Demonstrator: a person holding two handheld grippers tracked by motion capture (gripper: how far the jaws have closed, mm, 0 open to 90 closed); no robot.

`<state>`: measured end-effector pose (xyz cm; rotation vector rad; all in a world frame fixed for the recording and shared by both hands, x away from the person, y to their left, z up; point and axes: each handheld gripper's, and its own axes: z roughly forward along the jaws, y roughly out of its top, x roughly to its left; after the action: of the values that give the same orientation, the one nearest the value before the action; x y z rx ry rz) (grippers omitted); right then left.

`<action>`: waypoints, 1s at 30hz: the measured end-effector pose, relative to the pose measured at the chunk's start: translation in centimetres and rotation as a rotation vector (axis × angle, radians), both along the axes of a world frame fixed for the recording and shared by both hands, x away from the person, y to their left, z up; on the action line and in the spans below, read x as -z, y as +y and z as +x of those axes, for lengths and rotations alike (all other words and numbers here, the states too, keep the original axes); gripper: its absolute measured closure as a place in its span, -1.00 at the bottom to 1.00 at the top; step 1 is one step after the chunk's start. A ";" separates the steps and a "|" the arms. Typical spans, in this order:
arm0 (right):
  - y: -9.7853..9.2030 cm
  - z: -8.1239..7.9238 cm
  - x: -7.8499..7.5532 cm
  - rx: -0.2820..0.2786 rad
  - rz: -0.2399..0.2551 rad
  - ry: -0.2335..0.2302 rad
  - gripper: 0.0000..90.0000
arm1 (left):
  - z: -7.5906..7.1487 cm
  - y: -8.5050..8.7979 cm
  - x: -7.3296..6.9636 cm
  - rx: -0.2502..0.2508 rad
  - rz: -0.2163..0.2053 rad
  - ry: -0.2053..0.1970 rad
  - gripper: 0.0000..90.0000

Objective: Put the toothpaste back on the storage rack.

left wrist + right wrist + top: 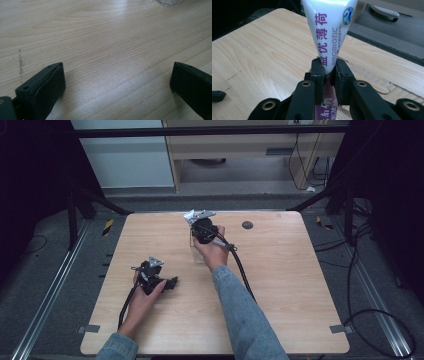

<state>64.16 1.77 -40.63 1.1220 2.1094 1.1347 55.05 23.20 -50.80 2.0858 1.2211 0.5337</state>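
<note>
Black jaws of the right gripper (329, 71) were clamped tight on a white and purple tube (327, 32), which was off the table (280, 285) and up in the air near the far edge, at about 12 o'clock. So the pick-up looked done; putting the tube somewhere was still left. At 8 o'clock, the left gripper (117, 82) rested with its jaws wide apart, holding nothing.

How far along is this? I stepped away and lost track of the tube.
Done: the right gripper has clamped the white and purple tube and holds it up above the table, by a clear container. In hand: that grip. Left: setting the tube down, probably into the container; the left gripper rests open on the table.
</note>
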 end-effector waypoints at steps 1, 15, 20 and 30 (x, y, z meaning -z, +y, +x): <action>0.0 0.0 0.0 -0.001 0.000 0.001 0.75 | 0.0 0.0 0.0 0.000 0.000 0.000 -1.00; 0.1 0.0 0.0 0.007 0.006 0.004 0.74 | 0.0 0.0 0.0 -0.001 -0.001 0.000 -1.00; 0.0 0.0 0.0 0.007 0.011 0.012 0.73 | 0.0 0.0 0.0 -0.001 -0.001 0.000 -1.00; -0.1 0.1 -0.1 0.015 0.021 0.012 0.71 | 0.0 0.0 0.0 -0.003 -0.004 -0.001 -1.00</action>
<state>64.27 1.63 -40.53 1.1548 2.0994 1.1491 55.06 23.17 -50.81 2.0811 1.2238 0.5329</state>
